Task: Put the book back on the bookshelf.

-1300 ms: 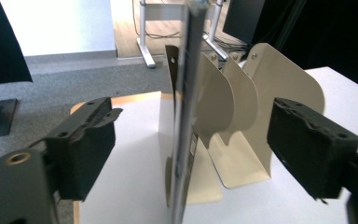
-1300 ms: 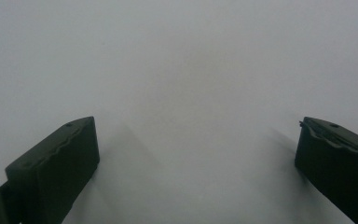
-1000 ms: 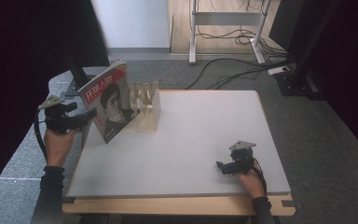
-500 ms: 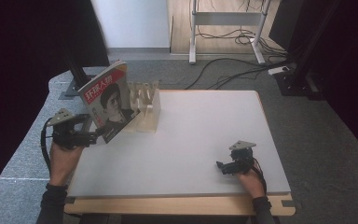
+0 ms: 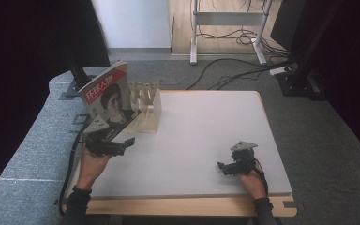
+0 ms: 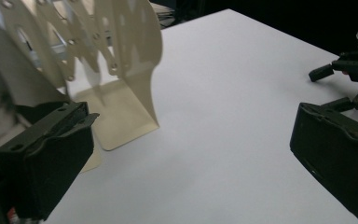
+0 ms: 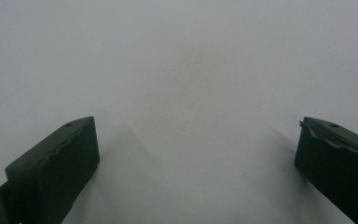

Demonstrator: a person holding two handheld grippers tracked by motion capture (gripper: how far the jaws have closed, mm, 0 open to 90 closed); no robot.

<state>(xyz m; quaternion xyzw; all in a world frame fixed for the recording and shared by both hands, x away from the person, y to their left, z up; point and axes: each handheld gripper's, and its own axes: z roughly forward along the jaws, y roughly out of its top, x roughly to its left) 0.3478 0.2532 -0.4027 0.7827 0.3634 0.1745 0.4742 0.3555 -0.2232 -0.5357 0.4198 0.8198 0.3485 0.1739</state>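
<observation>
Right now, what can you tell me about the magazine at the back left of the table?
The magazine stands tilted on its lower edge, leaning back against the cream slotted book rack at the table's far left corner. Its glossy cover shows a dark portrait under a red band with white characters. It looks thin and paper-made, closed. The open left gripper sits just in front, apart from it as far as the high view shows.

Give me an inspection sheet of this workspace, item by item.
Surface: white table, bare in the middle.
Job's things: magazine leaning upright in the cream rack at the far left corner.
Clutter: nothing seen.
Grippers: left tongs open, just short of the magazine; right tongs open, low over the table near its front right.
Cables: black cable trails from the left tongs; more lie on the floor.
Surroundings: grey carpet, metal frame beyond the table.
</observation>
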